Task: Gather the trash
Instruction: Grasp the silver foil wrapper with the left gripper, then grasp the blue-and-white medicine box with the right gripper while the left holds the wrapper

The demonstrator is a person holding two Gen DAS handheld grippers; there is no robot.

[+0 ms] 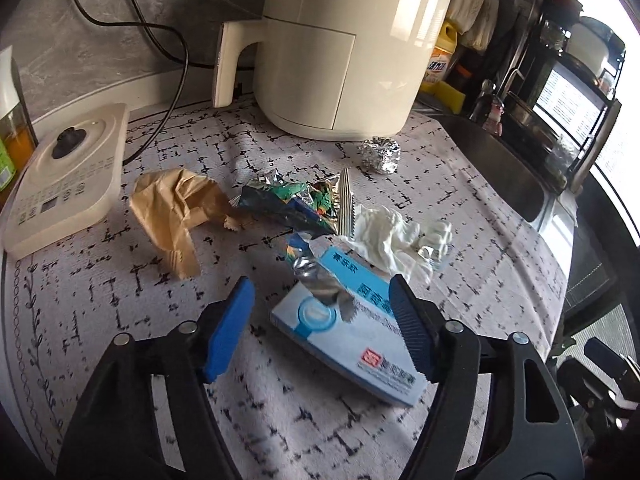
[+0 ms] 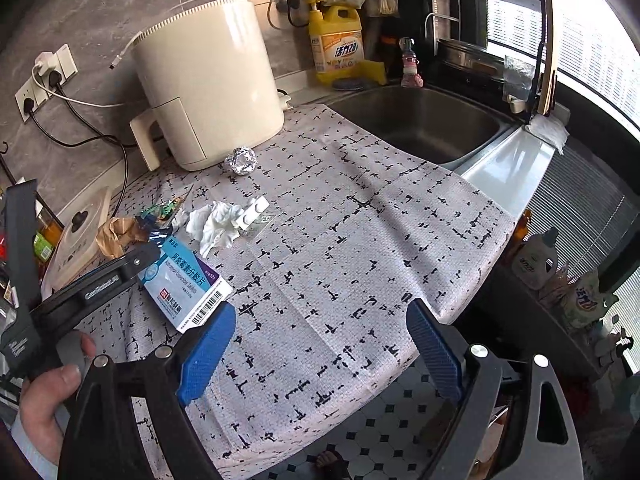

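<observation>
Nothing looked collected yet, as far as the views showed: every scrap lay loose on the patterned cloth (image 1: 120, 320), and no bin was in sight; read from nine o'clock toward three in the left wrist view, there was the crumpled brown paper (image 1: 172, 212), then the shiny snack wrapper (image 1: 288, 200), then the blue medicine box (image 1: 348, 344) with a bent blister strip (image 1: 320, 284) on its top, then the white tissue (image 1: 380, 236) at about one o'clock of the box, and the foil ball (image 1: 380, 154) farther off at twelve, just before the cream appliance (image 1: 340, 40); so the whole job seemed left to do; the left gripper (image 1: 322, 308) had its jaws partly spread astride the far end of the box, the pads close to its sides, though firm contact could not be made out; the right gripper (image 2: 320, 332) stood wide apart over bare cloth, holding nothing, with the box at its ten o'clock.
</observation>
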